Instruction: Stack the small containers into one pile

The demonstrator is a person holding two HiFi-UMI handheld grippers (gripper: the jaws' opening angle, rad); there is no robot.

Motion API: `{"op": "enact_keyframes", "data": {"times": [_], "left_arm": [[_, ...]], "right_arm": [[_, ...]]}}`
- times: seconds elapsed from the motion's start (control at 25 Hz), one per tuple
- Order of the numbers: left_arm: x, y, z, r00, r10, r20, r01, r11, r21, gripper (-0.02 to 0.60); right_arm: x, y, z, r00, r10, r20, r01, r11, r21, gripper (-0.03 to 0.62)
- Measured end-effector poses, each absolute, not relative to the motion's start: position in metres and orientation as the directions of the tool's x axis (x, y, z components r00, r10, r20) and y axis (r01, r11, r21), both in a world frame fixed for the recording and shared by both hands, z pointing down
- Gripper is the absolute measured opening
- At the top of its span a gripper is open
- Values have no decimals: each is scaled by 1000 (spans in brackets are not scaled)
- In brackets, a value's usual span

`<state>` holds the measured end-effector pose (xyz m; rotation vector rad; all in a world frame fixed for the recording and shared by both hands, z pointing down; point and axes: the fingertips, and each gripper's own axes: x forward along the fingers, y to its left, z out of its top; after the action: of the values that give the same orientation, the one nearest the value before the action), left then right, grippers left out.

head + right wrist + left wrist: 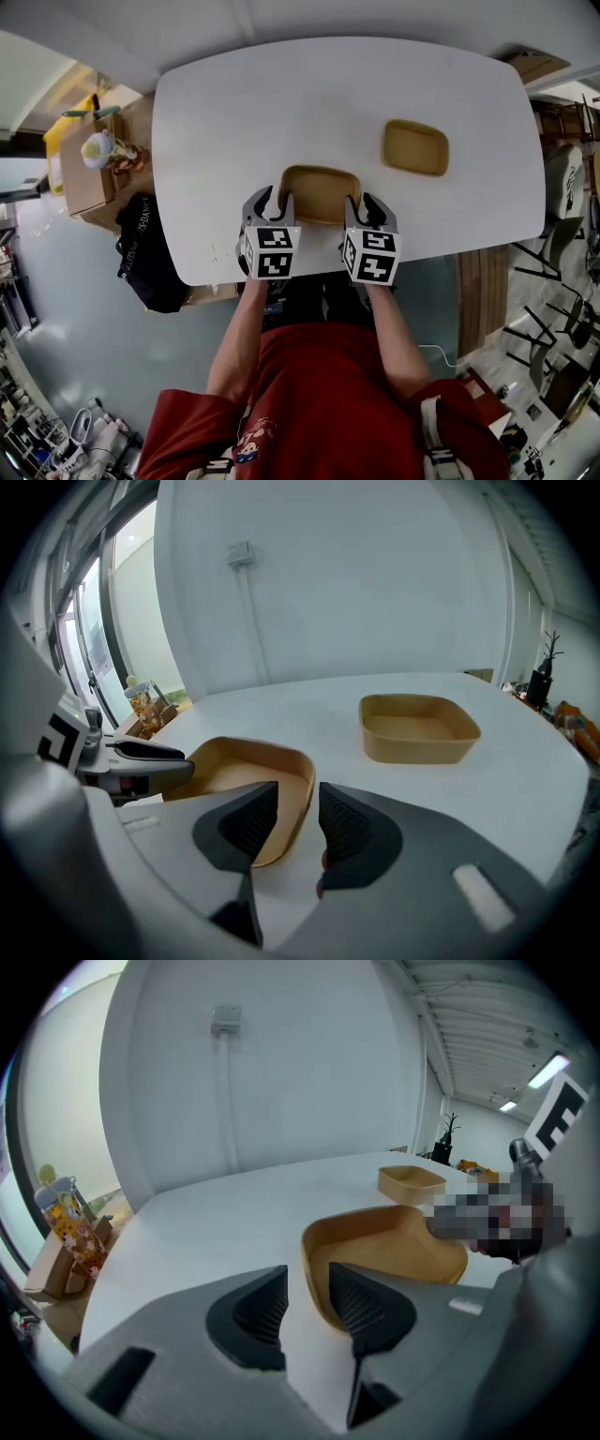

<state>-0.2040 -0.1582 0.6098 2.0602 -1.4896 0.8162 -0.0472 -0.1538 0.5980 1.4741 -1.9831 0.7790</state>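
Two tan, shallow containers lie on the white table (281, 94). The near container (319, 192) sits at the front edge between my grippers; the far container (414, 147) stands apart to its right and further back. My left gripper (272, 199) straddles the near container's left rim (306, 1251), one jaw outside and one inside, with a gap showing on both sides. In the same way my right gripper (364, 202) straddles its right rim (307, 771), not pressing it. Both stand open. The far container (419, 726) is empty and untouched.
A cardboard box (89, 159) with toys and a black bag (145, 248) sit on the floor left of the table. Chairs (562, 187) stand to the right. The person's red shirt (319, 403) fills the bottom of the head view.
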Motion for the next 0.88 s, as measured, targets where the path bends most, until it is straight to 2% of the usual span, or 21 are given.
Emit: {"op": "enact_keyframes", "data": {"times": [0.32, 0.52, 0.64, 0.76, 0.88], "left_arm": [[-202, -157, 623, 249, -629, 736, -949, -312, 55, 144], [-201, -160, 628, 249, -621, 743, -950, -307, 62, 138], [-200, -161, 631, 245, -614, 750, -951, -301, 64, 122], [-202, -159, 633, 219, -611, 761, -956, -290, 42, 67], [-206, -157, 634, 205, -616, 761, -960, -280, 32, 49]], "right_arm": [[-51, -155, 608, -262, -628, 733, -965, 185, -186, 129], [-49, -154, 613, -245, -622, 744, -969, 187, -163, 103], [-51, -154, 614, -247, -620, 744, -968, 194, -160, 91], [-51, -153, 613, -238, -623, 745, -970, 193, -149, 73], [-52, -152, 614, -230, -621, 750, -971, 198, -134, 58]]}}
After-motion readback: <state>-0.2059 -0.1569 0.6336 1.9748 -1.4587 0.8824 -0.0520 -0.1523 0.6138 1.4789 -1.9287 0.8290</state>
